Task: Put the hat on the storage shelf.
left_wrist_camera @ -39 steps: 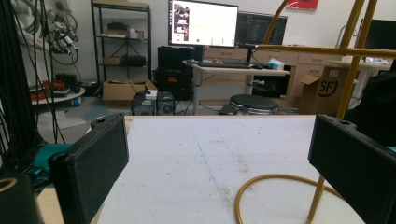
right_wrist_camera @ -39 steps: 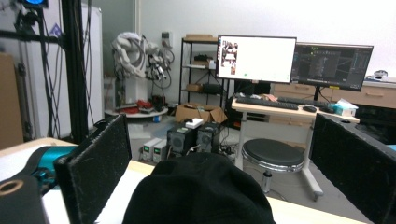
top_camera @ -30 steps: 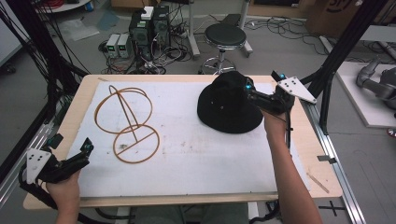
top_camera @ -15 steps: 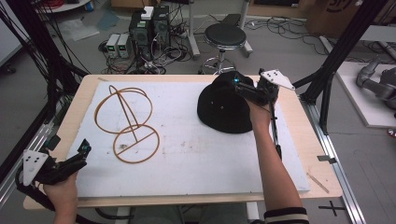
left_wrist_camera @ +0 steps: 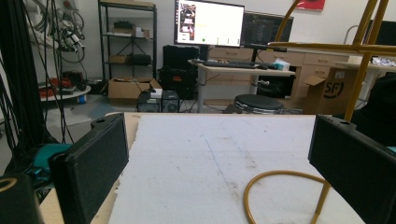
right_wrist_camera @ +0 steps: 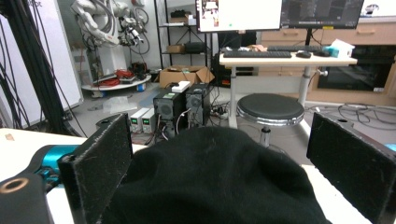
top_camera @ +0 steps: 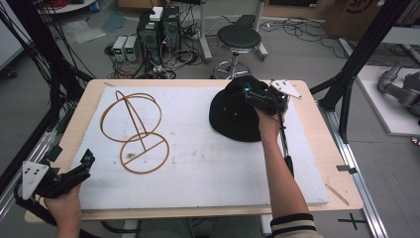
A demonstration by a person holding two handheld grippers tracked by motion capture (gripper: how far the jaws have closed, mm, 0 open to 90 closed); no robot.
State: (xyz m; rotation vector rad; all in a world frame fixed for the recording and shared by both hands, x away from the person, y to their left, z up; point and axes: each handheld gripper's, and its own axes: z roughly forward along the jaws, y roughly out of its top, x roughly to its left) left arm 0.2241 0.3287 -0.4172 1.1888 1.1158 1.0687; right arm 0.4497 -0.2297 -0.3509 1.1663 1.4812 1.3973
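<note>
Black fabric, the hat [top_camera: 236,115] lies at the worktop's [top_camera: 322,148] far right, your right tongs [top_camera: 253,95] over its crown; the wire stand [top_camera: 132,130] sits far left, with open white mat between. Your left tongs [top_camera: 81,166] rest at the near left edge. In the left gripper view, they're released around nothing. In the right gripper view, jaws gape astride the hat [right_wrist_camera: 219,177], not clenched.
</note>
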